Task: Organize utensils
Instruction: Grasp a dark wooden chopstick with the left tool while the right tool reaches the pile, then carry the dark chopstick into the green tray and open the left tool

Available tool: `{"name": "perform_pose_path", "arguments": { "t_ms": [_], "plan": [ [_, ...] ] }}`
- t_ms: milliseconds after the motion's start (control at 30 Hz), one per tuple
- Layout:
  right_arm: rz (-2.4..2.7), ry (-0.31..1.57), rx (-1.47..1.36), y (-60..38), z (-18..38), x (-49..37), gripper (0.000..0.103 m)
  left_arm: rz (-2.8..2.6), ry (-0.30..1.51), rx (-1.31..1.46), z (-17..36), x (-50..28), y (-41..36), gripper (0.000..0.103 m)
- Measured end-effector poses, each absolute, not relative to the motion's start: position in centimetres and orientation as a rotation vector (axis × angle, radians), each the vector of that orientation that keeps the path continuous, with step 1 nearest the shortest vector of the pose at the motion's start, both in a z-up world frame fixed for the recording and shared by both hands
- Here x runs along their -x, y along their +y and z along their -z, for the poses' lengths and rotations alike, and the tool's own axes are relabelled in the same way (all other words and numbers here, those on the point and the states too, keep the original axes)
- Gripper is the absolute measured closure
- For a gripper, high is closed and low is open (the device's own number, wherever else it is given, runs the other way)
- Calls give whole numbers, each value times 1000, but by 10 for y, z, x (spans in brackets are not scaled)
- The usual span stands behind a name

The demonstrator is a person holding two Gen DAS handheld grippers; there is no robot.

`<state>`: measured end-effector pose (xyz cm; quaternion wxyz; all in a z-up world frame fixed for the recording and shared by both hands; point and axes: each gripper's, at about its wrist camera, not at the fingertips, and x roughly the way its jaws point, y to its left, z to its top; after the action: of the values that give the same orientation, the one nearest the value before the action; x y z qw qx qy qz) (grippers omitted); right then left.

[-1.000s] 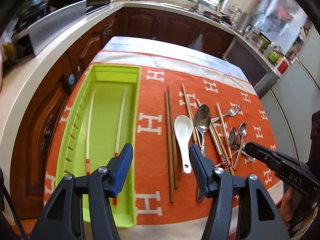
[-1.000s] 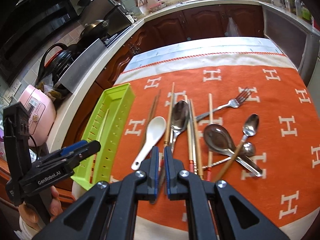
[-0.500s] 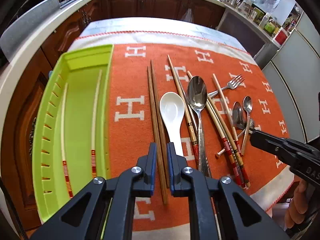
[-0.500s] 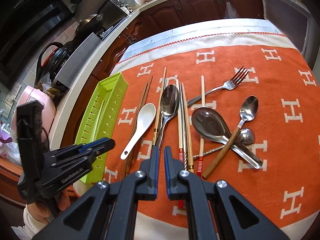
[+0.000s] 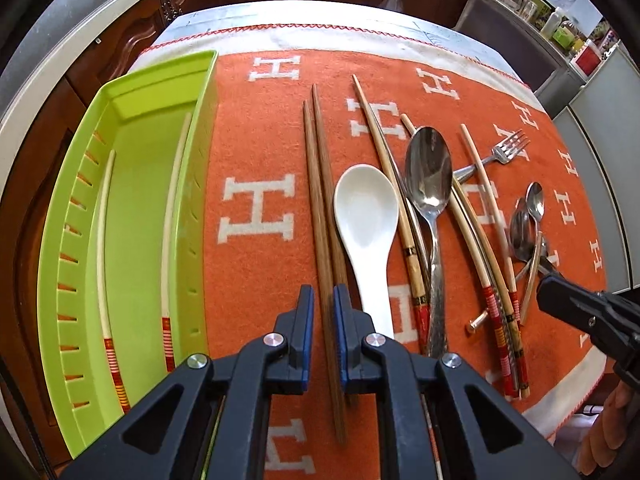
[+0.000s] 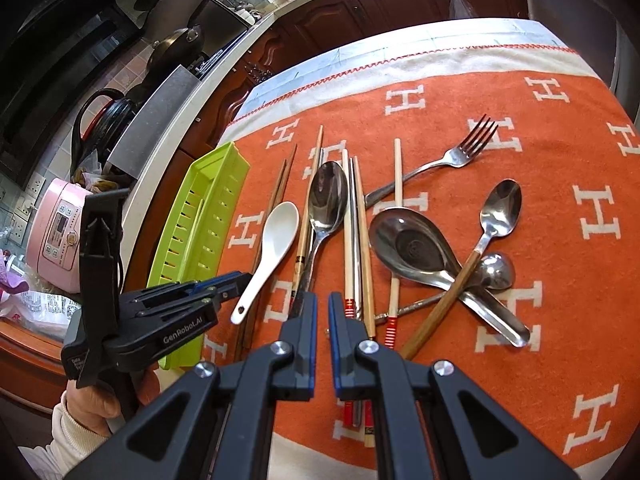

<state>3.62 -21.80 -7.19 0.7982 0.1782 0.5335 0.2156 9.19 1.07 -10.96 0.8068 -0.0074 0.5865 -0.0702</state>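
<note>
Left gripper tips steeply down, jaws just closed to a sliver over the 2 dark wooden chopsticks at 12 o'clock; whether it pinches them, I cannot tell. Right gripper, jaws pressed together, empty. Green tray at 9 o'clock.

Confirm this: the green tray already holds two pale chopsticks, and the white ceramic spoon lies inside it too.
Half right. The green tray does hold two pale chopsticks, but the white ceramic spoon lies outside it on the orange cloth, beside the dark wooden chopsticks. The left wrist view shows it.
</note>
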Motion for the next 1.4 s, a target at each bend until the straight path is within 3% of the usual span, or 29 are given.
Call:
{"name": "perform_pose_path", "arguments": {
  "t_ms": [733, 833, 1000, 1400],
  "plan": [
    [-483, 1167, -362, -211, 80, -35, 97, 139, 1280, -30, 117, -103, 1, 91],
    [-485, 1168, -364, -210, 80, -36, 97, 122, 1276, -57, 117, -100, -2, 98],
    [-504, 1159, -348, -203, 75, -33, 97, 107, 1268, 16, 116, -95, 10, 99],
    [-526, 1165, -309, -162, 61, -57, 97, 132, 1121, 115, 52, -70, 49, 99]
  ]
}}
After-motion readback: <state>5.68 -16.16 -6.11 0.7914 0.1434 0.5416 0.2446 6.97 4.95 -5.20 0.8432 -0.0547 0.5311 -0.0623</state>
